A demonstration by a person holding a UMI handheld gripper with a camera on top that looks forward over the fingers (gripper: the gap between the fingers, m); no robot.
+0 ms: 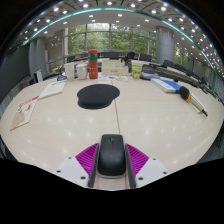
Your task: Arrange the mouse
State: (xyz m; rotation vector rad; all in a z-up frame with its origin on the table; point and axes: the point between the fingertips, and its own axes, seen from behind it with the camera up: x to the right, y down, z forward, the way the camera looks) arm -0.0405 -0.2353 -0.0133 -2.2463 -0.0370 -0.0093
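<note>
A black computer mouse (111, 152) sits between my two fingers, its length pointing ahead over the pale table. Both fingers (93, 170) with their magenta pads press on its sides, so my gripper (112, 168) is shut on it. The mouse appears held a little above the table. A round black mouse mat (98, 95) lies flat on the table well beyond the fingers, slightly to the left.
The pale table (150, 120) stretches ahead. Beyond the mat stand a red-and-white can (93, 68) and small items. Papers (50, 88) lie at far left, books and a blue object (167, 85) at far right. An office with windows lies behind.
</note>
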